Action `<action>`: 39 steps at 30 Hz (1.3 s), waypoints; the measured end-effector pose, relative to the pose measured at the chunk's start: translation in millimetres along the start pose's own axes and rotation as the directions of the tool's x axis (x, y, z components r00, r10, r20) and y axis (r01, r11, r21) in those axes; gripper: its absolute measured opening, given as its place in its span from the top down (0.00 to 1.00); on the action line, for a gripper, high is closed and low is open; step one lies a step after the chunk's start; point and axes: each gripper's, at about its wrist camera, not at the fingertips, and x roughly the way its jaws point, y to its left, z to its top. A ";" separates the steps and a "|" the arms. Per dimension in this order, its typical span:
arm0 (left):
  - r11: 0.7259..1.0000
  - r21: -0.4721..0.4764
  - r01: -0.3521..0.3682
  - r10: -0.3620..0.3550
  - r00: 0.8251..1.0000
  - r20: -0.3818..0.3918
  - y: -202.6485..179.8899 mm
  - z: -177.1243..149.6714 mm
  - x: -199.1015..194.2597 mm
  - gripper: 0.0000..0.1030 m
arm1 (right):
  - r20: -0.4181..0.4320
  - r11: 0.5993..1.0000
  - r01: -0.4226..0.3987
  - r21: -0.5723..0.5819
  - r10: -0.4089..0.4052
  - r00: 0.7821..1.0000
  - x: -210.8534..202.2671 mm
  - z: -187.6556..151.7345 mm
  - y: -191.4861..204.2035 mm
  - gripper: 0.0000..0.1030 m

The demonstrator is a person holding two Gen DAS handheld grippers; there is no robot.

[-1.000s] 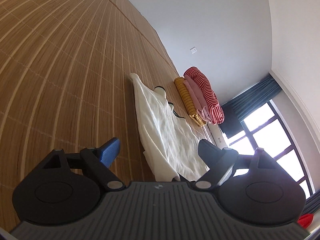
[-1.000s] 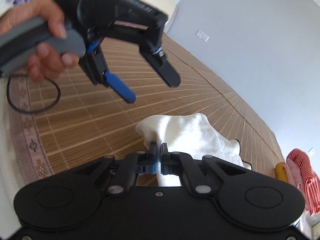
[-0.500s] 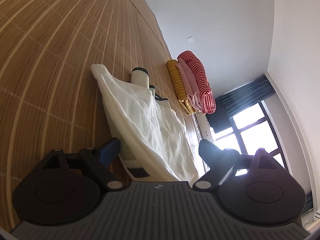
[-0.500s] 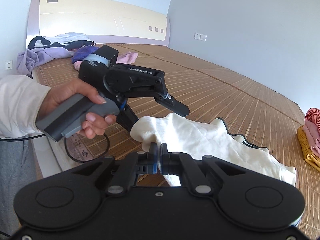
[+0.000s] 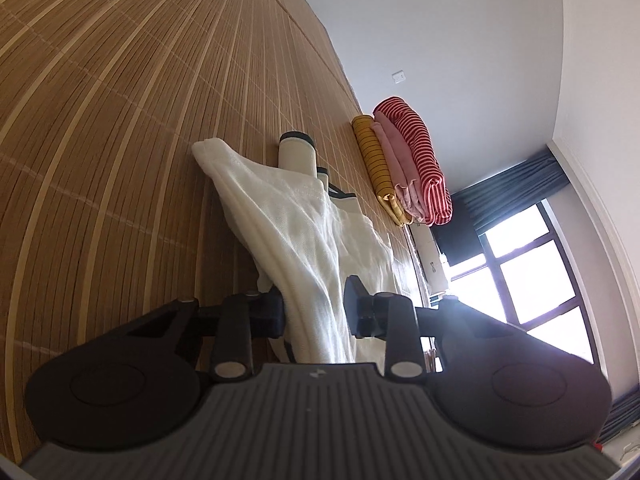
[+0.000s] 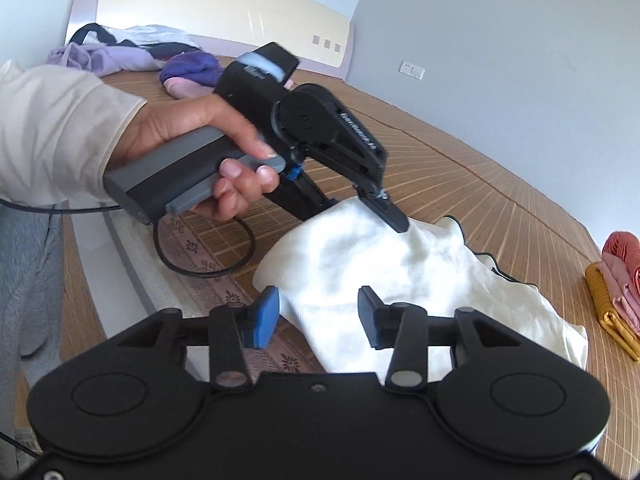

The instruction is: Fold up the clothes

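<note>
change since earlier frame, left: the left gripper [image 5: 314, 306] has narrowed its fingers [image 5: 270, 314] from wide apart to a partly closed gap with the white garment [image 5: 304, 236] bunched between them; whether they clamp it cannot be told.
change since earlier frame, right: the right gripper [image 6: 316, 316], clamped on the white garment [image 6: 372, 276] half a second ago, now has its fingers [image 6: 264, 316] spread wide, the cloth lying between them and ungripped.
garment location: on the bamboo mat [image 5: 120, 120] of the bed, near its front edge, one part lifted at the left gripper.
left wrist view only: a dark-trimmed sleeve end [image 5: 296, 152] of the garment, a stack of folded clothes [image 5: 404, 164] beyond it, the window [image 5: 520, 264] and dark curtain [image 5: 508, 188].
right wrist view only: the person's hand [image 6: 208, 148] and pale sleeve [image 6: 52, 136] on the left gripper [image 6: 380, 216] handle, its tip pressed into the cloth; unfolded clothes [image 6: 132, 56] by the headboard [image 6: 216, 4]; a black cable [image 6: 208, 252]; the folded stack [image 6: 618, 280] at far right.
</note>
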 end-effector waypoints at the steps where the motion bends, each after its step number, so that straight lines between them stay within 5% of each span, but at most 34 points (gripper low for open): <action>1: 1.000 -0.004 0.004 -0.004 1.000 -0.003 -0.2 0.8 -0.5 0.68 | -0.002 1.000 0.007 -0.017 -0.007 1.000 3.5 -0.3 4.8 0.47; 13: 0.997 -0.046 0.058 -0.060 0.998 -0.030 5.1 7.0 -6.3 0.68 | -0.008 0.984 0.125 -0.127 -0.127 0.992 35.3 -4.8 35.1 0.27; 21: 0.998 -0.029 0.063 -0.064 0.997 -0.032 1.8 6.9 -2.8 0.68 | 0.005 0.986 0.162 0.040 -0.163 0.987 56.3 -5.9 15.6 0.27; 23: 0.998 -0.021 0.057 -0.058 0.998 -0.033 1.7 6.3 -5.2 0.68 | -0.003 0.984 0.173 0.044 -0.173 0.985 59.1 -5.5 13.6 0.38; 25: 0.999 -0.008 0.048 -0.049 0.998 -0.037 0.3 6.6 -6.5 0.68 | -0.011 0.980 0.193 0.041 -0.193 0.981 57.5 -4.7 7.8 0.71; 29: 0.998 0.054 0.044 -0.042 0.999 -0.033 -21.3 12.0 -4.8 0.68 | 0.055 0.972 0.178 0.154 -0.189 0.980 35.3 -2.4 -19.0 0.79; 34: 0.975 0.211 0.061 -0.055 0.998 -0.035 -87.3 18.3 18.7 0.68 | 0.164 0.899 0.145 0.413 -0.230 0.959 -13.3 -13.2 -80.4 0.80; 39: 0.942 0.327 0.077 -0.052 0.995 -0.086 -150.6 6.3 88.9 0.68 | 0.204 0.734 0.077 0.675 -0.285 0.937 -50.7 -62.5 -152.5 0.80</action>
